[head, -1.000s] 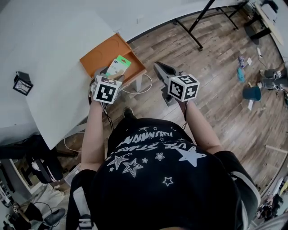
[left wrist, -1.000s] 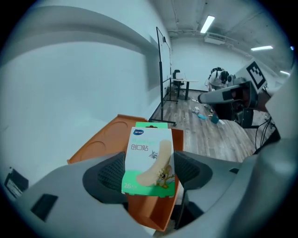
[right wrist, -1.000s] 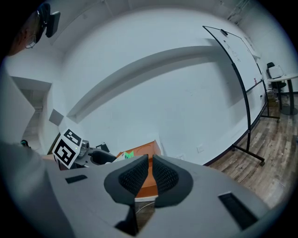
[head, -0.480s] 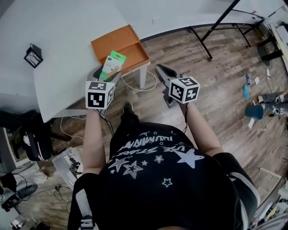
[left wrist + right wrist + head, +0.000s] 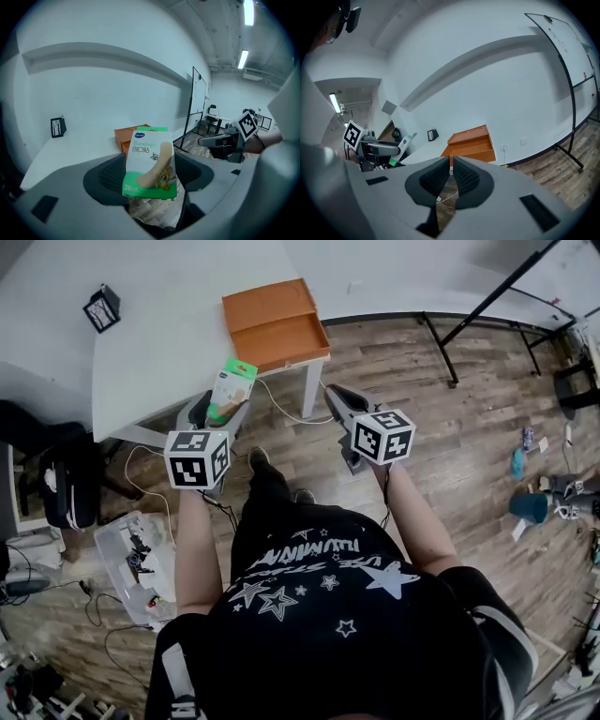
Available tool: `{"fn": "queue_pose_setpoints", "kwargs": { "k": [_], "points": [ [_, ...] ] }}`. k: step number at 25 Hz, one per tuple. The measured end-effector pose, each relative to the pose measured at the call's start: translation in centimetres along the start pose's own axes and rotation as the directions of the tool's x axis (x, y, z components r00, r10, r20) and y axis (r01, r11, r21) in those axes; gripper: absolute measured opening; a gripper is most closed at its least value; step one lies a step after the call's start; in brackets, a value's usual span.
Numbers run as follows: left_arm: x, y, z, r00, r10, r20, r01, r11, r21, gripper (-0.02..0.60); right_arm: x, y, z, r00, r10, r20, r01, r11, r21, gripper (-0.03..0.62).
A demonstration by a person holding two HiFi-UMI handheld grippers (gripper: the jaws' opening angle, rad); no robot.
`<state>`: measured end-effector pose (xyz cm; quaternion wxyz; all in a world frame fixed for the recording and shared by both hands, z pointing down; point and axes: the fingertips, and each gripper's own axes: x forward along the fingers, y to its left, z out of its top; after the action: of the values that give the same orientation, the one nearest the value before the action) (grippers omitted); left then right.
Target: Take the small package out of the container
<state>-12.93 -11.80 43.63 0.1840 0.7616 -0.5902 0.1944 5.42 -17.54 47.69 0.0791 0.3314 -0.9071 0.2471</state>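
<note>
The left gripper has its jaws clamped on the small bandage package. The package stands upright between the pads with its printed front facing the camera and its top rising above the jaw tips. Beyond the tips, well apart from the package, the open orange box sits on the white table. The right gripper has its jaws pressed together with nothing between them.

Head view steeply downward, gripper views forward along their jaws, all sharing orange container
</note>
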Motion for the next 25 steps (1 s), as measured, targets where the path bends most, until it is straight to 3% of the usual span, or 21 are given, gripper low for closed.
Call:
{"fn": "queue_pose_setpoints", "kwargs": {
  "k": [7,16,25],
  "points": [
    [-3.6,0.6,-3.7,1.0,0.028,-0.012,-0.028,0.997,-0.068,0.354,-0.6,2.6,-2.1,0.999,0.03,-0.038,-0.031,0.999,-0.019,0.055],
    [-6.2,1.0,-7.5,1.0,0.008,-0.027,-0.011,0.991,-0.132,0.354,-0.9,5.5,-4.0,0.998,0.025,-0.06,-0.027,0.999,-0.024,0.055],
    [-13.6,0.1,-12.2,0.999,-0.027,0.028,0.032,0.981,-0.19,0.348,-4.2,13.3,-8.8,0.997,0.032,-0.07,-0.035,0.999,-0.041,0.055]
  ]
}}
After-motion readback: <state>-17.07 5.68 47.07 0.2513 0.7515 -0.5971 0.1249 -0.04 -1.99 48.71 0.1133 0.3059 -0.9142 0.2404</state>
